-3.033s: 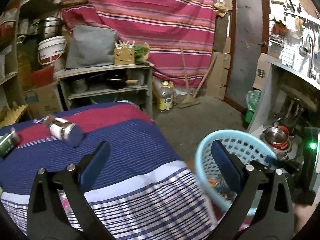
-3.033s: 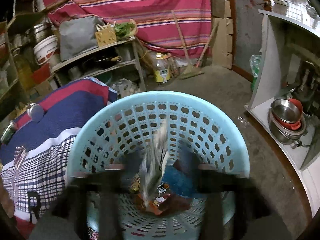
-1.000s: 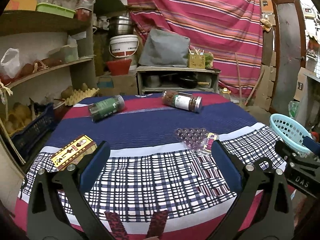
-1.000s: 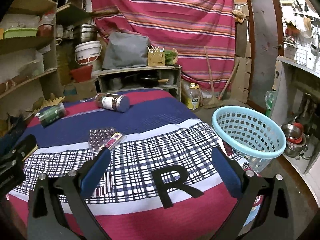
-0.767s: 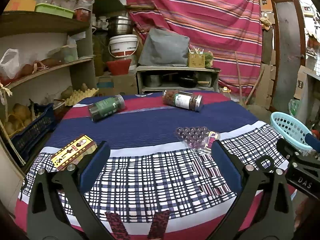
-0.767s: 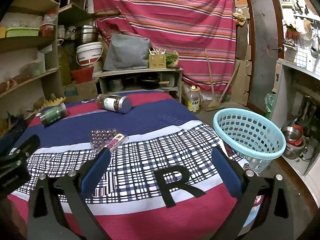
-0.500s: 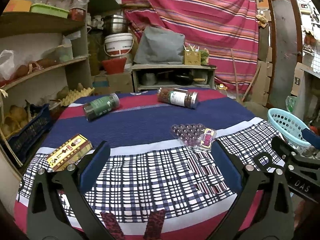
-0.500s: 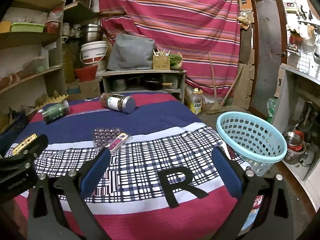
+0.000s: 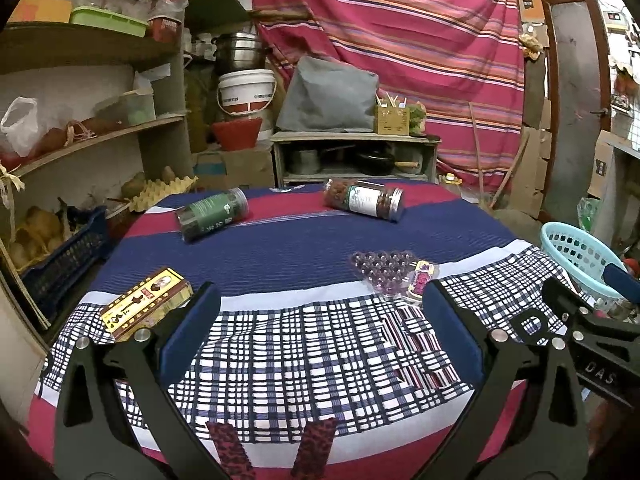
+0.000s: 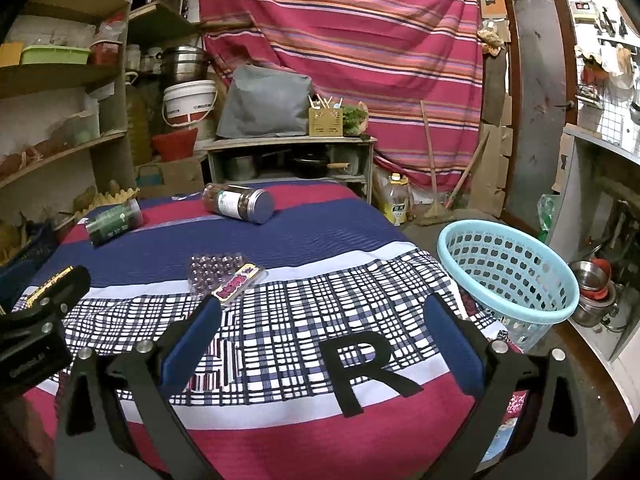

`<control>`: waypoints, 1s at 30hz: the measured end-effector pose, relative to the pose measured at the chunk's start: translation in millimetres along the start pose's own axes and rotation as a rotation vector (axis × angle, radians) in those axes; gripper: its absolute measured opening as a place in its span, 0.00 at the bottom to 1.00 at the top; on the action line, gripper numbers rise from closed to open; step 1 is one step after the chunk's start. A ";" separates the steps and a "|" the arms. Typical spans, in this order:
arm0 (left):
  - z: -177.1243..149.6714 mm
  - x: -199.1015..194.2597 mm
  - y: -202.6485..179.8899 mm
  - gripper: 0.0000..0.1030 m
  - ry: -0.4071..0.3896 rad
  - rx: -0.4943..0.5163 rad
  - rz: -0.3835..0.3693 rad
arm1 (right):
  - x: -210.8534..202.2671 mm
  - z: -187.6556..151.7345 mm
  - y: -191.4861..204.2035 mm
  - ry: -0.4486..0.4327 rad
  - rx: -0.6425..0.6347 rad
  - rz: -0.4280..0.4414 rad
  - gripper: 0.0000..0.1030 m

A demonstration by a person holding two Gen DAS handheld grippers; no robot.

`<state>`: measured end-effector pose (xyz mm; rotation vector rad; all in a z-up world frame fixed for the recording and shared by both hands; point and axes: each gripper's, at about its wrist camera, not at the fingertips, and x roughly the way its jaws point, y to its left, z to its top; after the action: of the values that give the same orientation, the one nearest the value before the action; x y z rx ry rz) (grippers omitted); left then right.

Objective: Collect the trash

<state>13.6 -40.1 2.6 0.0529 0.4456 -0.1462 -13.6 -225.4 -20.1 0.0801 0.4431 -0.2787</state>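
Observation:
On the cloth-covered table lie a clear blister tray with a pink label [image 9: 394, 276] [image 10: 226, 274], a yellow and brown box [image 9: 146, 308] at the left, a green-labelled jar [image 9: 212, 214] [image 10: 114, 222] and a jar with a metal lid [image 9: 364, 199] [image 10: 238, 203], both on their sides. A light blue basket [image 10: 508, 272] [image 9: 576, 256] stands on the floor off the table's right edge. My left gripper [image 9: 320, 336] is open above the near edge, empty. My right gripper [image 10: 320, 340] is open too, nothing between its fingers, basket ahead to the right.
Shelves [image 9: 80, 136] with bags and boxes line the left wall. A low shelf unit [image 10: 292, 160] with pots stands behind the table before a striped curtain [image 10: 360, 40]. Metal bowls [image 10: 594, 288] sit on a low shelf right of the basket. A blue crate [image 9: 60, 264] is left of the table.
Three seconds ago the right gripper was over the basket with a wrapper dropping in; both grippers have since pulled back to the table's near side. In the last second both views drifted slightly.

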 end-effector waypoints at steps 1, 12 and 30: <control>0.2 -0.2 0.6 0.95 -0.001 -0.002 0.001 | 0.0 0.1 -0.2 0.002 -0.001 0.001 0.96; 1.1 -2.1 4.3 0.95 -0.002 -0.015 0.009 | -0.3 0.9 -0.1 -0.005 -0.009 0.004 0.96; 1.4 -3.1 3.7 0.95 0.002 -0.015 0.016 | -1.4 0.6 3.1 -0.009 -0.011 0.010 0.96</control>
<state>12.1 -36.1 5.2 0.0423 0.4476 -0.1270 -13.7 -222.2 -19.0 0.0704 0.4350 -0.2665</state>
